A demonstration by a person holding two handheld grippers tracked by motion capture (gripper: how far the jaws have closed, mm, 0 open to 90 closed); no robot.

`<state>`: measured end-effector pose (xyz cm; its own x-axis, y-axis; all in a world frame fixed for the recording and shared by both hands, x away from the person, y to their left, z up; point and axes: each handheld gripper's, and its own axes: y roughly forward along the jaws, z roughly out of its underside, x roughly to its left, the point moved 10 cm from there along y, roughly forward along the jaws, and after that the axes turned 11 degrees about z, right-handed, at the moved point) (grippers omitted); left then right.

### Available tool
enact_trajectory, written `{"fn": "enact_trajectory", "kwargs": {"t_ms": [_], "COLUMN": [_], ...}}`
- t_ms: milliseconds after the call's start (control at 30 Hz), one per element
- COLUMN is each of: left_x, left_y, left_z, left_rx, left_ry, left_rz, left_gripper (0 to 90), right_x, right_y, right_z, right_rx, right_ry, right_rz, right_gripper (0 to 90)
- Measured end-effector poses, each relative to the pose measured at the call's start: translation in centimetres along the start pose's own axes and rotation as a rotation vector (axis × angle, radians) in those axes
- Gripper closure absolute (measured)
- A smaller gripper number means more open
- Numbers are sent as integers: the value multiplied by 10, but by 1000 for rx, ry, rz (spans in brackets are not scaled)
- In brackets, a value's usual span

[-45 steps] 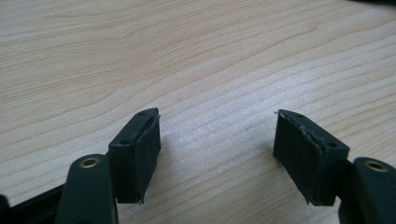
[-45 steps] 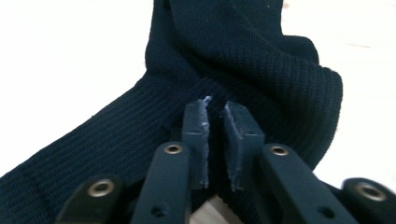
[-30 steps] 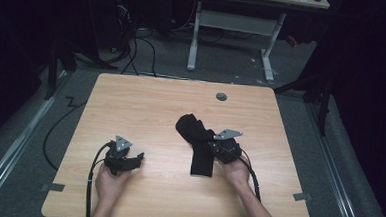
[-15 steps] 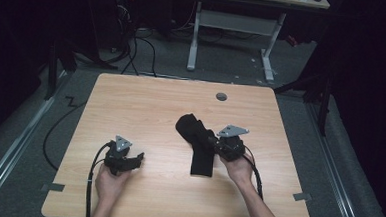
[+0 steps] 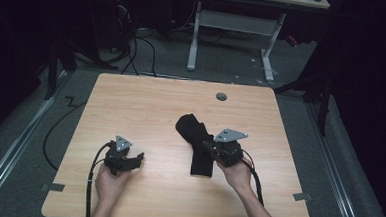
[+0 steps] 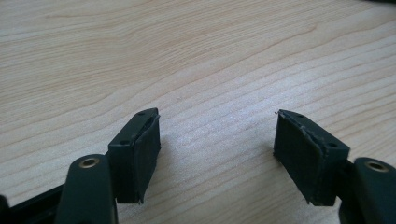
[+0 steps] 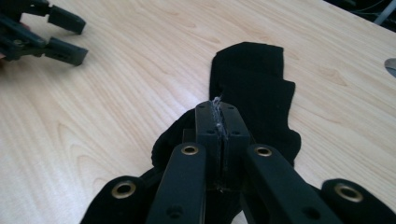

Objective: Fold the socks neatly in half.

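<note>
The right gripper (image 5: 213,148) has risen a little since the earlier frame, its jaws clenched together on a fold of the black fabric sock (image 7: 254,88), which lies on the light wooden desk (image 5: 156,101) beneath and beyond it. The left gripper (image 6: 217,151), well apart to its left, rests released.

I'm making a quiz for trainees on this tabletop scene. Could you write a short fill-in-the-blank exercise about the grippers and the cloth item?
1. The right gripper has its fingers ____ on the black sock.
2. The left gripper has its fingers ____, with only bare table between them.
3. The sock's colour is ____.
4. The table top is made of light ____.

Missing words: shut; open; black; wood
</note>
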<state>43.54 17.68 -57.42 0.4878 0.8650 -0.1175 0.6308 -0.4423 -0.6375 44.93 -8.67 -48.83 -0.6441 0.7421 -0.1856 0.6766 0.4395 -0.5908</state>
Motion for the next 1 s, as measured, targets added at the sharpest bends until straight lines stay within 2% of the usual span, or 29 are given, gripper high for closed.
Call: {"fn": "enact_trajectory", "kwargs": {"t_ms": [400,733,800,867,1000], "left_x": [0,1,-3,-10,-32], "left_y": [0,0,1,3,5], "left_z": [0,-1,-2,-5,-20], "left_rx": [0,-10,-15,-19,-30], "left_ry": [0,-11,-10,1,32], "left_rz": [-1,4,20,35,92], "left_gripper": [322,351,365,369,372], "right_x": [20,37,39,39,34], "right_y": [4,19,23,24,19], "right_z": [26,45,49,52,50], "right_rx": [54,98,108,111,79], "right_ry": [10,24,42,55,99], "right_rz": [-46,-86,-104,-109,-112], "right_gripper": [889,866,836,758,677]}}
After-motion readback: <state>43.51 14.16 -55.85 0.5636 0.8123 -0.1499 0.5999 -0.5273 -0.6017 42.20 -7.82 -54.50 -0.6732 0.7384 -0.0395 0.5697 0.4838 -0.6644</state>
